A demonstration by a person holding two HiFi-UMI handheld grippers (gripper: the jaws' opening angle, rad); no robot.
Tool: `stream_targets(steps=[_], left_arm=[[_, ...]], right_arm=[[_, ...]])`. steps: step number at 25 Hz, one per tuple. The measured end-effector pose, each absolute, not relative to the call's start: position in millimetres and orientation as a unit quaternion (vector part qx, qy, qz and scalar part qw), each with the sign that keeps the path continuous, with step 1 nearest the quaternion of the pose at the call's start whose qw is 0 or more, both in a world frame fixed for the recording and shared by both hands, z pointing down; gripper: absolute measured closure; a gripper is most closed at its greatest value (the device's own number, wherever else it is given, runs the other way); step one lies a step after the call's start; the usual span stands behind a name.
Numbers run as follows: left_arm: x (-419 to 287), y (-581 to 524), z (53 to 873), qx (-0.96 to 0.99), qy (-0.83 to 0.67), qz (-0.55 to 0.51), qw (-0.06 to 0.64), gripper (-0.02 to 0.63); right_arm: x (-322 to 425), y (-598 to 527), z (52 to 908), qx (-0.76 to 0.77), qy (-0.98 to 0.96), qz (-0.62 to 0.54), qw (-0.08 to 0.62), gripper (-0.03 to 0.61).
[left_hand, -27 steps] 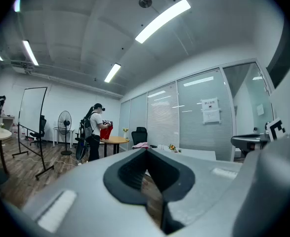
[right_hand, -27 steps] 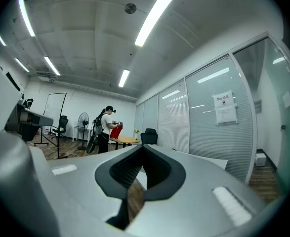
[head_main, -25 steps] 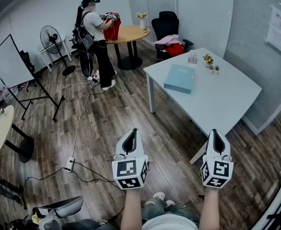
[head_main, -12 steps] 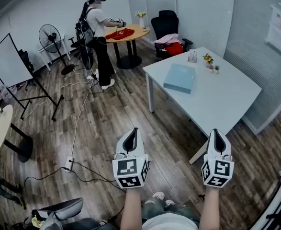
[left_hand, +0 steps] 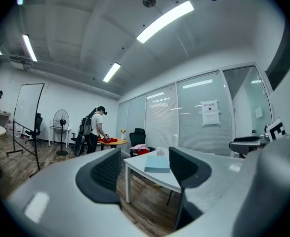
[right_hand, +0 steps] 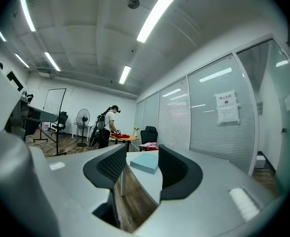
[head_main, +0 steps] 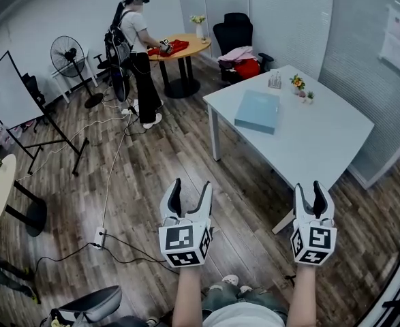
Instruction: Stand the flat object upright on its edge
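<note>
I'm holding left gripper [head_main: 191, 190] level, jaws spread, empty. Flat blue box [head_main: 257, 112] is lying flat on the white tabletop [head_main: 315, 142], well ahead. Right gripper [head_main: 309, 191] jaws have just been opening, nothing between them. Wall notice [head_main: 398, 36] print is unreadable.

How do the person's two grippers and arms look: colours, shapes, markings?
The left gripper and the right gripper have white, curved, tapering shells with finely ribbed black inner pads. Each carries a white cube printed with black square markers. The forearms are bare; no sleeves or cables show. The right jaws have just been opening, with nothing between them.
</note>
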State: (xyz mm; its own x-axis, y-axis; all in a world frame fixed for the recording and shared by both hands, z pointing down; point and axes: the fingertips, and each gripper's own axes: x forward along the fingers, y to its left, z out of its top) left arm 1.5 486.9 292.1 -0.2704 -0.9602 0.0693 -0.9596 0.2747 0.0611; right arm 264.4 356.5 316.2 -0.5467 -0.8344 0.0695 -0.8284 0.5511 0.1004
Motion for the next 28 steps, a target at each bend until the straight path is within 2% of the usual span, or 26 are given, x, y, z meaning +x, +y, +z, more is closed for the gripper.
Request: stream_targets(steps=[6,10,28], left_arm=[[-16,480,303,0.604,-0.795,0.009,0.051,0.265],[-26,478,309,0.602,-0.796,0.013,0.057,0.258],[-60,396,331,0.597,-0.798,0.027,0.080,0.258]], right_arm=[[242,357,327,0.457,-0.887,-0.015,0.064,0.235],[232,359,331,0.449,-0.891,-0.014,0.067,0.189],[196,268,352,0.446,-0.892,0.011,0.071,0.156]])
